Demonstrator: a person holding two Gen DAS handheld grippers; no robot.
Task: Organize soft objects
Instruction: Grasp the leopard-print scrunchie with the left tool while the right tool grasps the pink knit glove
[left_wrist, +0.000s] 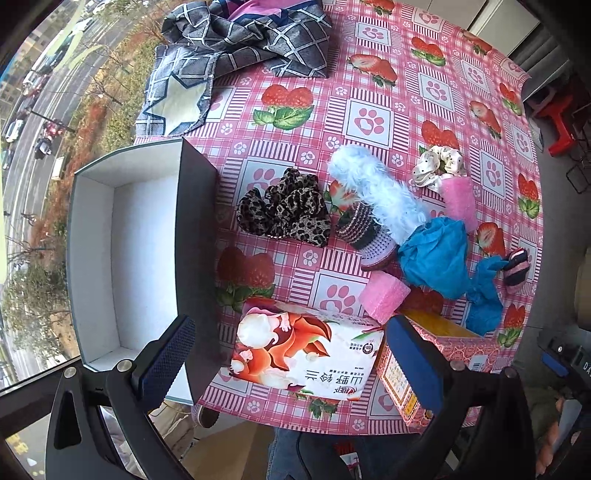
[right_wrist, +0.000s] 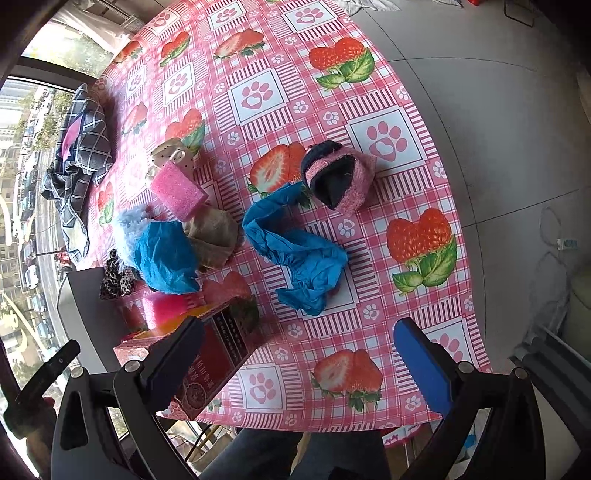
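Note:
An open empty box (left_wrist: 122, 254) with white inside stands at the table's left edge. Soft things lie to its right: a leopard scrunchie (left_wrist: 284, 212), a white fluffy piece (left_wrist: 376, 192), a knitted striped sock (left_wrist: 364, 230), blue cloths (left_wrist: 436, 254) (right_wrist: 295, 247), pink sponges (left_wrist: 384, 295) (right_wrist: 179, 188), a dotted white scrunchie (left_wrist: 439, 166) and a pink-and-black sock (right_wrist: 338, 177). My left gripper (left_wrist: 291, 354) is open above a tissue pack (left_wrist: 306, 354). My right gripper (right_wrist: 299, 354) is open and empty over the table's near edge.
A grey checked cloth (left_wrist: 243, 40) lies bunched at the far side. A red patterned carton (right_wrist: 210, 354) with a yellow top (left_wrist: 439, 325) stands by the near edge. The strawberry tablecloth (right_wrist: 369, 96) stretches right; floor lies beyond it.

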